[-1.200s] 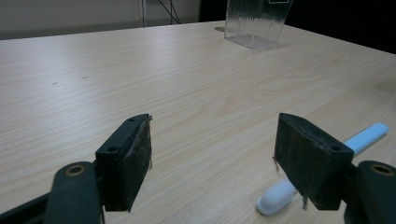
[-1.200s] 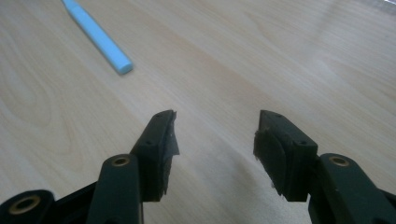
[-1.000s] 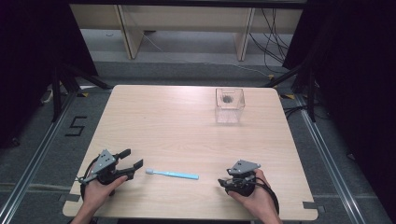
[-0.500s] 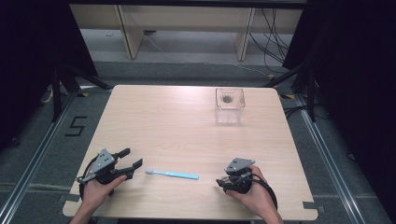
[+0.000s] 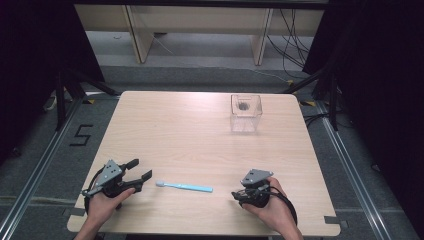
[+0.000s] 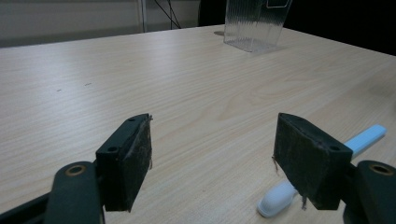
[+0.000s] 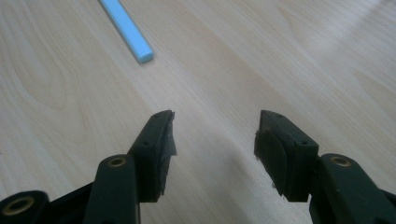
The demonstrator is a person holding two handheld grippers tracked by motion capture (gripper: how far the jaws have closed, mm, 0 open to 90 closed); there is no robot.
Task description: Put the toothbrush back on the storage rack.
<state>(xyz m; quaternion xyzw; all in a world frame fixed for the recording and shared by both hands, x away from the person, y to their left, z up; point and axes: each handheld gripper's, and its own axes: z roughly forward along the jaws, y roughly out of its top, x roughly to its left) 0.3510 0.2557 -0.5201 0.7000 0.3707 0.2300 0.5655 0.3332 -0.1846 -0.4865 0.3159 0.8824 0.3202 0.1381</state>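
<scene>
A light blue toothbrush (image 5: 183,186) with a white head lies flat near the table's front edge, between my two hands. My left gripper (image 5: 139,169) is open just left of the white head, nothing between its jaws; in the left gripper view the toothbrush (image 6: 322,169) lies partly behind the right jaw of the left gripper (image 6: 212,161). My right gripper (image 5: 236,193) is open and empty, a little right of the handle end. In the right gripper view the toothbrush handle (image 7: 126,30) lies ahead and to the left of the right gripper (image 7: 212,140).
A clear plastic box (image 5: 246,113) stands at the back right of the wooden table (image 5: 190,135), also seen far ahead as the box (image 6: 254,23). Dark curtains, shelving legs and cables lie beyond the table.
Both hands have drifted slightly along the front edge; the toothbrush and box have not moved. Both grippers stay open.
</scene>
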